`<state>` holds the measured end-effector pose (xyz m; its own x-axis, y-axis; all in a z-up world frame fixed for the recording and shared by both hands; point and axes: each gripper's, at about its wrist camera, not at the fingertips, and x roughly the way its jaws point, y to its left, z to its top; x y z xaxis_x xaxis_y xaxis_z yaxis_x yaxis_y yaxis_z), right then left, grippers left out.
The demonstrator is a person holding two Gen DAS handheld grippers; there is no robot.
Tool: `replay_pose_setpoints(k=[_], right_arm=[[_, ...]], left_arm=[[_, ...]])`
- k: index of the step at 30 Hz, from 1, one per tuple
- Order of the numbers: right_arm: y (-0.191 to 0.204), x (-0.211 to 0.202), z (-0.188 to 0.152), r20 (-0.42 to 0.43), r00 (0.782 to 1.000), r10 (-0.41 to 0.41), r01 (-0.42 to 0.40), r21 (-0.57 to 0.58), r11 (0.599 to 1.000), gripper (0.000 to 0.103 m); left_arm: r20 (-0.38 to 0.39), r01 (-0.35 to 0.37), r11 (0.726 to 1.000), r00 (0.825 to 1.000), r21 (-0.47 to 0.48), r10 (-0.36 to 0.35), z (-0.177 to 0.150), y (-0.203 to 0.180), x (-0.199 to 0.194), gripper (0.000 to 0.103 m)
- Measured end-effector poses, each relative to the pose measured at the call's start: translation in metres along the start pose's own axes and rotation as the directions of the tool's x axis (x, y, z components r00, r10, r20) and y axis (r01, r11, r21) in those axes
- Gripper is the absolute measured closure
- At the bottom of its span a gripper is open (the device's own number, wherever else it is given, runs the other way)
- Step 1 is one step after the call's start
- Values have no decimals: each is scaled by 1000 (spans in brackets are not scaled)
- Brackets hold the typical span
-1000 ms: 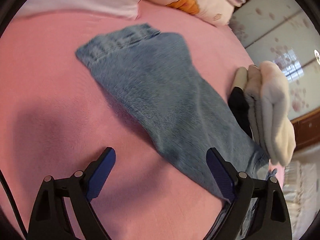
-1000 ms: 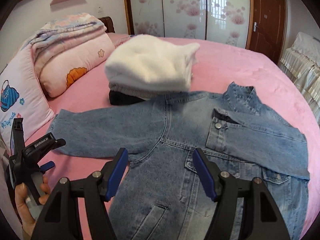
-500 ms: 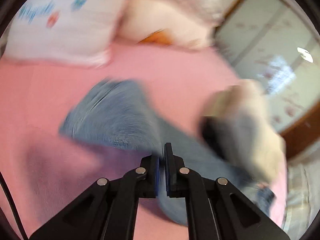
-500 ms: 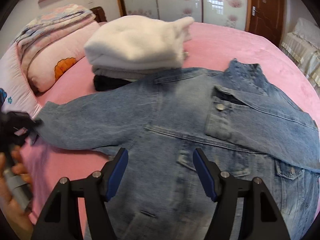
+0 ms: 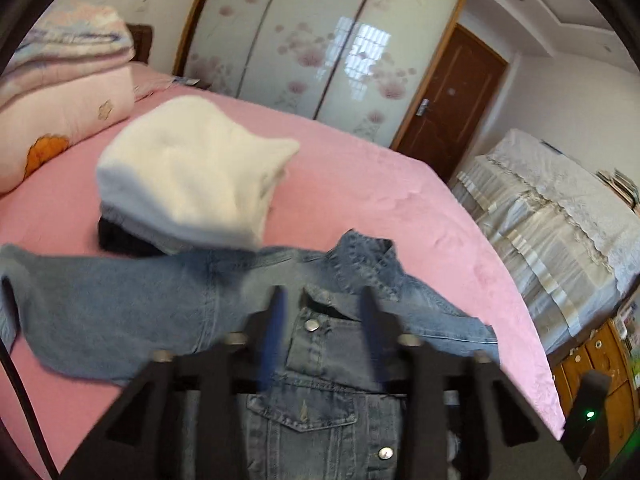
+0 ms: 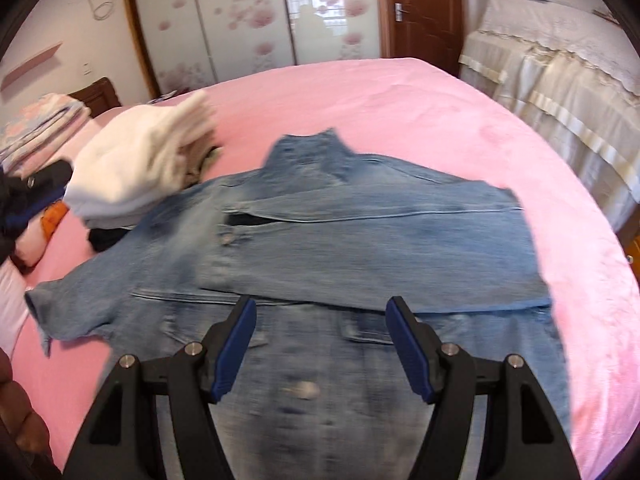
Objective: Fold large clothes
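Bed cover: pink sheet (image 5: 360,184) spread over the whole bed.
Bedding: folded pink quilt (image 5: 68,108) with an orange flower, at the headboard end.
Wardrobe: sliding doors (image 5: 320,52) with pink blossom print, behind the bed.
Door: brown wooden door (image 5: 452,96) right of the wardrobe.
Furniture: piece draped in cream lace cloth (image 6: 560,48) beside the bed.

— The jacket (image 6: 360,248), lower centre?
— Faded blue denim, coarse weave, dull metal snaps.
— The bed cover (image 6: 400,100)?
— Matt pink cloth, soft nap.
— Upper left?
— Fluffy white folded garment (image 5: 188,168); behind, glossy flowered wardrobe doors (image 5: 320,48).
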<state>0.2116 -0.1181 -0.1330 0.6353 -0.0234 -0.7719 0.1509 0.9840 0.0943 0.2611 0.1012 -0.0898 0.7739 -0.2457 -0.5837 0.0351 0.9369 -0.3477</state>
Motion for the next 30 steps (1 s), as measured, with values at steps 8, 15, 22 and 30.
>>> replay_pose_setpoints(k=[8, 15, 22, 30], right_arm=[[26, 11, -3, -31, 997, 76, -77, -16, 997, 35], [86, 17, -11, -58, 986, 156, -161, -100, 982, 36], [112, 24, -19, -80, 985, 154, -165, -155, 974, 36], [113, 34, -24, -105, 985, 136, -152, -159, 976, 36]], left_arm=[[-1, -216, 953, 975, -214, 220, -20, 127, -46, 32], [13, -217, 850, 967, -479, 255, -27, 242, -70, 32], [29, -116, 763, 984, -636, 174, -35, 304, -44, 32], [42, -57, 644, 990, -763, 137, -38, 348, -8, 46]])
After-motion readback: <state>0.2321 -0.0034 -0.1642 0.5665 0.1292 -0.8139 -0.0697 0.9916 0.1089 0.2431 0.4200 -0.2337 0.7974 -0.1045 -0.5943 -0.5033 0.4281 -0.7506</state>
